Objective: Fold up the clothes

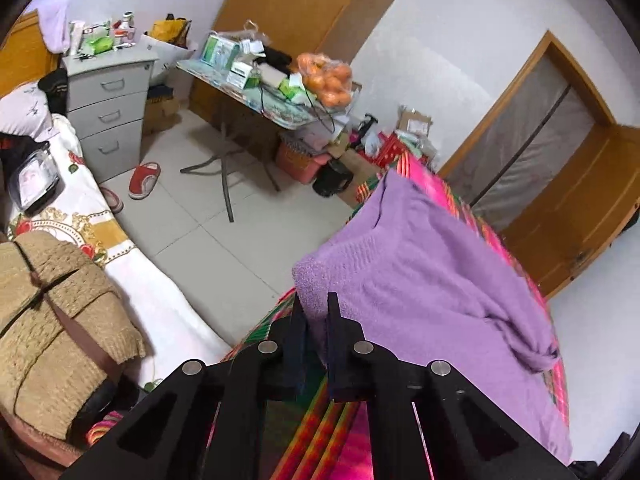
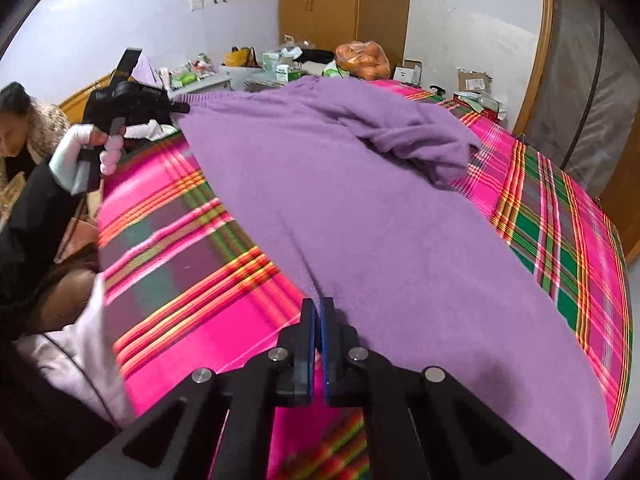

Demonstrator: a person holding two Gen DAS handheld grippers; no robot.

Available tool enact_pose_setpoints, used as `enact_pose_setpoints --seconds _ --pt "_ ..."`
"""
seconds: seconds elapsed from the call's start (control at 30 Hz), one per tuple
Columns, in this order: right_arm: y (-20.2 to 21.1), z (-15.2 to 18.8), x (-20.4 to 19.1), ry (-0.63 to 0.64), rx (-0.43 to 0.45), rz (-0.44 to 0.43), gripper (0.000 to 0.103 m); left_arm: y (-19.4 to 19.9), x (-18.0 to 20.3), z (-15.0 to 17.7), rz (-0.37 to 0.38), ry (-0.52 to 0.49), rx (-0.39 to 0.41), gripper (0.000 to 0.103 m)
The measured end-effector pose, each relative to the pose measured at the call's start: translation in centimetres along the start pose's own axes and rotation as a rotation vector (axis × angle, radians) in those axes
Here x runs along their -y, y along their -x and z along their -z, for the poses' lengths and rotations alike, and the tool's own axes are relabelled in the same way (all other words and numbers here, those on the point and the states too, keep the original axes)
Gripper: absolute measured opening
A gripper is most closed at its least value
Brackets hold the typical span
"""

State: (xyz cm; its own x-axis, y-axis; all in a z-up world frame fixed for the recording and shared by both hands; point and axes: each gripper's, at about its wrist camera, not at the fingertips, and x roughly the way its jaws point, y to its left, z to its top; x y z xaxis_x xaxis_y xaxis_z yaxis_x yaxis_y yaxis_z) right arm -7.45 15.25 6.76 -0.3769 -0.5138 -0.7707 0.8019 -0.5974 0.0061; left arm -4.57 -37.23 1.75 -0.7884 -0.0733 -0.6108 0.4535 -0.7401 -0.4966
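A purple knit sweater (image 2: 360,200) lies spread over a bright pink plaid cloth (image 2: 176,240) on a table. In the left wrist view my left gripper (image 1: 316,300) is shut on the ribbed hem corner of the purple sweater (image 1: 420,280). The right wrist view shows that same left gripper (image 2: 180,109) at the far left corner, held by a white-gloved hand (image 2: 80,152). My right gripper (image 2: 318,304) is shut on the sweater's near edge. One sleeve (image 2: 432,148) is folded over on the right.
A grey drawer cabinet (image 1: 108,108), a cluttered folding table (image 1: 256,80) with a bag of oranges (image 1: 328,78), and red slippers (image 1: 144,180) stand on the tiled floor. A bed (image 1: 80,216) with a tan knit garment (image 1: 52,320) is at left. A wooden door (image 1: 580,200) is at right.
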Motion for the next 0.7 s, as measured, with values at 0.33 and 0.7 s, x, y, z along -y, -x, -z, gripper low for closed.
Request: enact_pose_setpoints --seconds 0.33,0.7 --pt "-0.1 1.7 0.8 -0.023 -0.041 -0.064 0.003 1.0 -1.4 2.9 -0.066 -0.038 -0.036 0.008" --pt "4.9 5.2 7.6 -0.329 0.101 -0.023 0.019 2.4 -3.1 2.1 -0.017 0.032 -0.013 0.015"
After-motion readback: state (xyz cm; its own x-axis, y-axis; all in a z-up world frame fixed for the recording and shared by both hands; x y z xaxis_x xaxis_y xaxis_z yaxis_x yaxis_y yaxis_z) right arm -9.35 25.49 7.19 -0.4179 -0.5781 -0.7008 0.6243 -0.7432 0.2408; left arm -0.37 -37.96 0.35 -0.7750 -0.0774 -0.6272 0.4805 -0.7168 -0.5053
